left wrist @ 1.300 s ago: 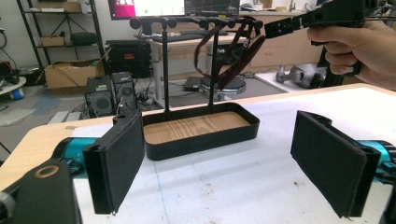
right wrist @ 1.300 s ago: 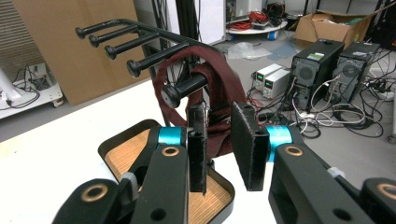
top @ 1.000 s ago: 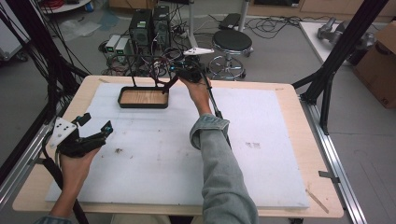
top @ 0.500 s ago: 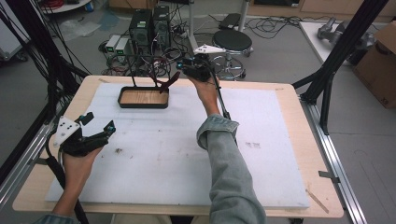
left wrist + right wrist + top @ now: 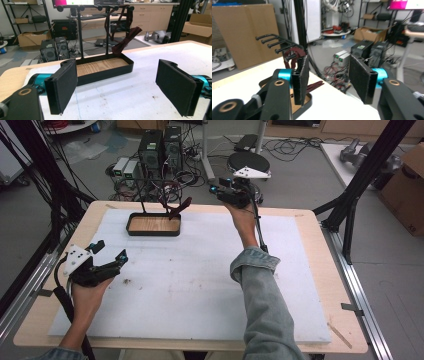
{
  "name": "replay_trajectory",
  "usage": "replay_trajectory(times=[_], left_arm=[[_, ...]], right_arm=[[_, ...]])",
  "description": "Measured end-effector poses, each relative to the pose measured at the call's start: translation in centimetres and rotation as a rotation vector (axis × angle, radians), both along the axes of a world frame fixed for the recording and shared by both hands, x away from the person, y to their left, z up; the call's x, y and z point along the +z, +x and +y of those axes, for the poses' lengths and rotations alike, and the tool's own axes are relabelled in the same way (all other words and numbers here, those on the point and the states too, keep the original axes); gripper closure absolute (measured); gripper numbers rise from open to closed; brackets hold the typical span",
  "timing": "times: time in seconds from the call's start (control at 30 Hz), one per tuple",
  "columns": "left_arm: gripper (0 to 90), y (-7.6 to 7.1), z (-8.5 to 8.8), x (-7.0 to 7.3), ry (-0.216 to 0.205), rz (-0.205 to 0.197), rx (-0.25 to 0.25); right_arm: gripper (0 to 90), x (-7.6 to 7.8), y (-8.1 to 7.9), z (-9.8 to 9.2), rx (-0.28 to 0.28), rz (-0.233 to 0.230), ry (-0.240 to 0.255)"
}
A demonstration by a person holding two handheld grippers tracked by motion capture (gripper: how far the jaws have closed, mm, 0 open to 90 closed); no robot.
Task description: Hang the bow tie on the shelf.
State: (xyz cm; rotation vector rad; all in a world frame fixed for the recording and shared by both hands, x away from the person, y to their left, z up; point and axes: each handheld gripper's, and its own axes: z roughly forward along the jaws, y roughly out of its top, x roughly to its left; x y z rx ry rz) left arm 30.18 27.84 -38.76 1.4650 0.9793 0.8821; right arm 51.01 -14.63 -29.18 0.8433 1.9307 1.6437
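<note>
A black tray (image 5: 152, 232) with a wooden floor stands at the far left of the mat, and a black peg rack (image 5: 144, 190) rises from it. A dark red strap (image 5: 177, 207) hangs from one peg, its lower end over the tray's right end. My right gripper (image 5: 217, 191) is held up at the table's far edge, right of the rack. Its jaws have just been opening and stand apart with nothing between them (image 5: 332, 80); the strap (image 5: 294, 53) is beyond them. My left gripper (image 5: 111, 251) rests low at the near left, open and empty (image 5: 120, 92), facing the tray (image 5: 105, 72) and strap (image 5: 126, 41).
A white foam mat (image 5: 200, 280) covers most of the wooden table (image 5: 310, 220). Black frame posts (image 5: 350, 205) stand at both sides. Beyond the far edge are computer cases (image 5: 160, 147), cables and a stool (image 5: 248, 162). A cardboard box (image 5: 407, 185) is at the right.
The right gripper has drawn back from the rack, moving right and up, and its jaws have opened. The strap stays hanging on the peg. The left gripper has not moved.
</note>
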Motion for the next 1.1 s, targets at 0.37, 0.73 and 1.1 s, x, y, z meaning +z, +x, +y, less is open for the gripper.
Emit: replay_trajectory(times=[0.37, 0.73, 1.1], left_arm=[[17.9, 0.2, -0.2, 0.0, 0.005, 0.004, -0.005], [17.9, 0.3, -0.4, -0.1, 0.006, 0.003, -0.012], [17.9, 0.2, -0.3, 0.0, 0.006, 0.000, -0.009]], right_arm=[[30.5, 1.9, -2.8, -4.9, -0.031, -0.036, -0.017], [21.4, 2.9, -7.5, -9.6, -0.070, -0.105, -0.007], [12.8, 2.7, -12.6, -14.2, -0.145, -0.163, -0.014]])
